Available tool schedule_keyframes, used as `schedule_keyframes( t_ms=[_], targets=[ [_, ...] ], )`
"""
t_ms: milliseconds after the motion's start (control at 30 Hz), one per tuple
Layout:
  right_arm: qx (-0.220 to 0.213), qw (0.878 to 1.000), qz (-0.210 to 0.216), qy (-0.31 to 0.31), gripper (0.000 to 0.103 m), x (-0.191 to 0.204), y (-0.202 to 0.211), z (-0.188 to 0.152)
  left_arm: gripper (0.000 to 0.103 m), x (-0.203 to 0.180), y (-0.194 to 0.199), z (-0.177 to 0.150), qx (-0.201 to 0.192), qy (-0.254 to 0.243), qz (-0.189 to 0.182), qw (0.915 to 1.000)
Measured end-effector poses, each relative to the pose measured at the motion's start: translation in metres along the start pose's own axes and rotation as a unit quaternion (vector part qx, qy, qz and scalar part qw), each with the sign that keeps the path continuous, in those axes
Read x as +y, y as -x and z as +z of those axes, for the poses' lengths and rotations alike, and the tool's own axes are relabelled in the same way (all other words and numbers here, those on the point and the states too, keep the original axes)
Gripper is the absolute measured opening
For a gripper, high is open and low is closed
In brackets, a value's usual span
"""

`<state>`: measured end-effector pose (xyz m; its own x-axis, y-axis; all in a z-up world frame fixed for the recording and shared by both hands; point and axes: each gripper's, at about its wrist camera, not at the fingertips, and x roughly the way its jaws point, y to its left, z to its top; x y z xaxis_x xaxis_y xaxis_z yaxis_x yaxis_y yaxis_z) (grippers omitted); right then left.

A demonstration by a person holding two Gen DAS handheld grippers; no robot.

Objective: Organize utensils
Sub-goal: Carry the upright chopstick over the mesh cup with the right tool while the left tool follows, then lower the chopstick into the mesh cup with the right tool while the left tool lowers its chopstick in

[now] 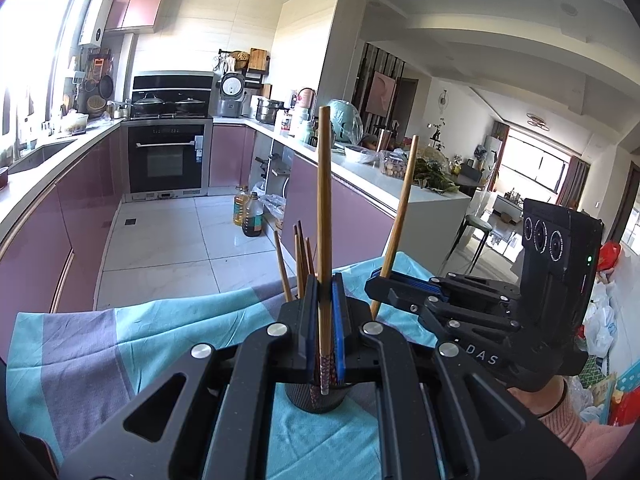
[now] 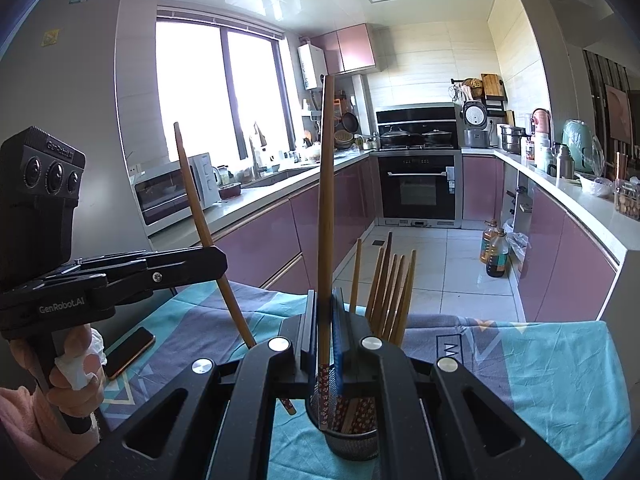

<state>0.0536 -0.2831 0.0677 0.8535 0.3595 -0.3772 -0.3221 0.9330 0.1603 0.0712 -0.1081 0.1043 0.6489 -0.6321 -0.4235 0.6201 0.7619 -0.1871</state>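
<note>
Kitchen cabinets, an oven and a tiled floor lie beyond a table [image 2: 560, 364] covered with a blue and grey cloth. A mesh utensil holder [image 2: 352, 442] stands on the cloth and already contains several chopsticks [image 2: 394, 300], upright and leaning.

Left gripper [image 2: 218, 258]: closed on one chopstick [image 2: 192, 196], gripped near mid-length, tilted, patterned end low and just beside the holder. Right gripper [image 2: 324, 334]: closed on a second chopstick [image 2: 326, 200], near vertical, its patterned end reaching into the holder.

Handling: each chopstick is light, stiff and smooth, so it can pivot or slide between the pads. A grip near the middle or lower third should limit swing.

Clearance: the holder mouth is narrow and partly filled; judged from the views, the free gap is on the left side. Both grippers stand close together, so lower one stick at a time. A phone [image 2: 130, 350] lies on the cloth near the left hand [image 2: 76, 364]. The table's far edge is near the holder.
</note>
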Motion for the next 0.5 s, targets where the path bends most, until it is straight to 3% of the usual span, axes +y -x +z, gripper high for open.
schedule_keyframes(
  t_ms=[500],
  targets=[
    [0.006, 1.000, -0.012, -0.009, 0.006, 0.002, -0.006, -0.004, 0.007, -0.009, -0.021, 0.006, 0.008, -0.006, 0.008, 0.9999]
  ],
)
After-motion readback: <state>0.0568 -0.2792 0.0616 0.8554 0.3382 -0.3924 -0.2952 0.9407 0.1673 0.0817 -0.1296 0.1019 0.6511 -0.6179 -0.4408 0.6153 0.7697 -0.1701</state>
